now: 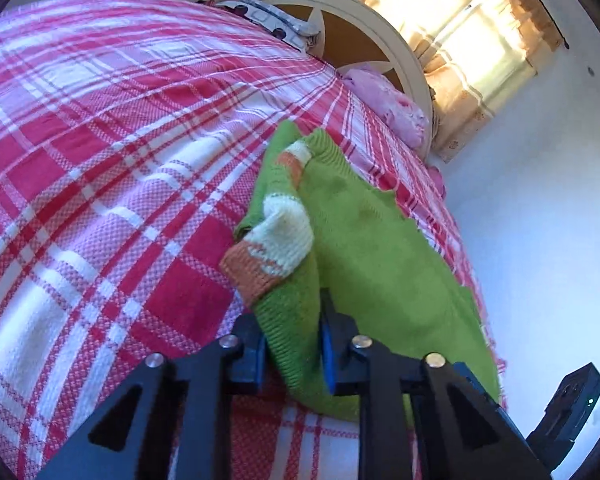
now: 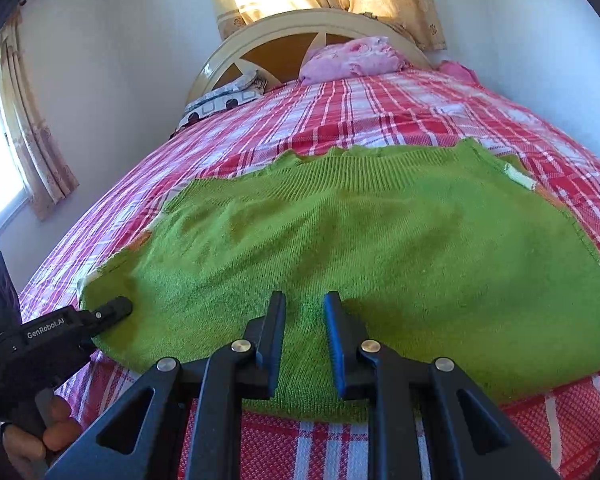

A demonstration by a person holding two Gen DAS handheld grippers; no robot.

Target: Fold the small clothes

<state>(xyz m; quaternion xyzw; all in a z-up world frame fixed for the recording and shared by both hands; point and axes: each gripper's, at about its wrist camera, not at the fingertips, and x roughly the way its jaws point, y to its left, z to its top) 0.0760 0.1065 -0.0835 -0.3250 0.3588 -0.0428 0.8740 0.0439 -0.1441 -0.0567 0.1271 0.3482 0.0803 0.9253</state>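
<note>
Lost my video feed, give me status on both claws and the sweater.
Left claw shut on green sweater edge. Right claw open over near hem. Nothing in the way.

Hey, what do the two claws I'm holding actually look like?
Both are matte black. The right claw has angular arms with triangular cutouts, silver rivets and blue ribbed pads. The left claw matches, and its body carries white "GenRobot.AI" lettering.
</note>
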